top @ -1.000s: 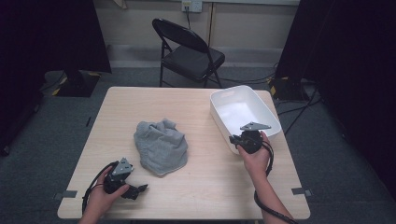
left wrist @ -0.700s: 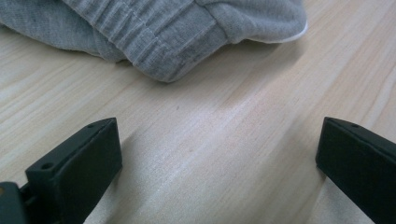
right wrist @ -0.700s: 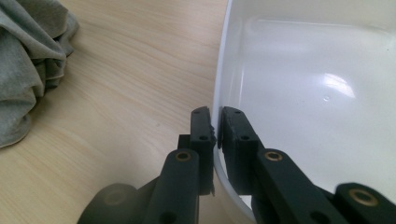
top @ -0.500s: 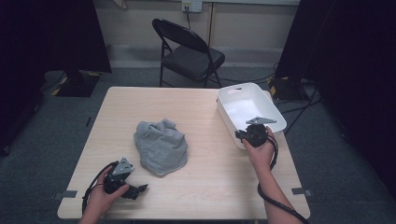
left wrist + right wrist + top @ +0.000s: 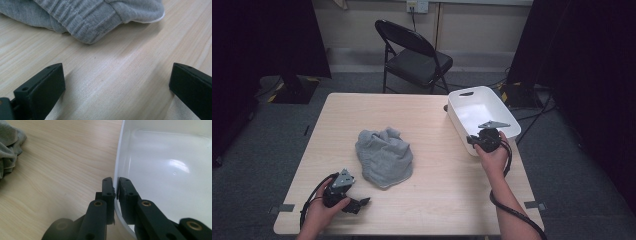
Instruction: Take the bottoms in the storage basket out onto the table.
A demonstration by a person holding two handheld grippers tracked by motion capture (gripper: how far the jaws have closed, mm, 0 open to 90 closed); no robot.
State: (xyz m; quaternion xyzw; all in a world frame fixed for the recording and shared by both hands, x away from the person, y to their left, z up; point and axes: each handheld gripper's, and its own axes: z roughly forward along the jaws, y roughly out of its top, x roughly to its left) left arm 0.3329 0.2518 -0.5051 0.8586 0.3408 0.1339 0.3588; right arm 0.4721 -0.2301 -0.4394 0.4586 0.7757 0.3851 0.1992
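A crumpled grey sweatshirt (image 5: 383, 155) lies in the middle of the wooden table (image 5: 432, 200); its ribbed hem (image 5: 95, 22) fills the top of the left gripper view. My left gripper (image 5: 362, 202) rests near the front left edge, open, its jaws wide apart over bare wood (image 5: 117, 82). An empty white tub (image 5: 472, 112) stands at the table's right edge. My right gripper (image 5: 472, 140) is shut on the tub's near rim (image 5: 116, 185), one jaw outside the wall and one inside.
A black folding chair (image 5: 414, 55) stands behind the table's far edge. Dark curtains hang at both sides. Cables lie on the floor at the back right (image 5: 532, 107). Bare wood stretches between the sweatshirt and the tub.
The right gripper has pushed the white tub away and to the right, toward the table's far right corner. The left gripper and the sweatshirt have stayed put.
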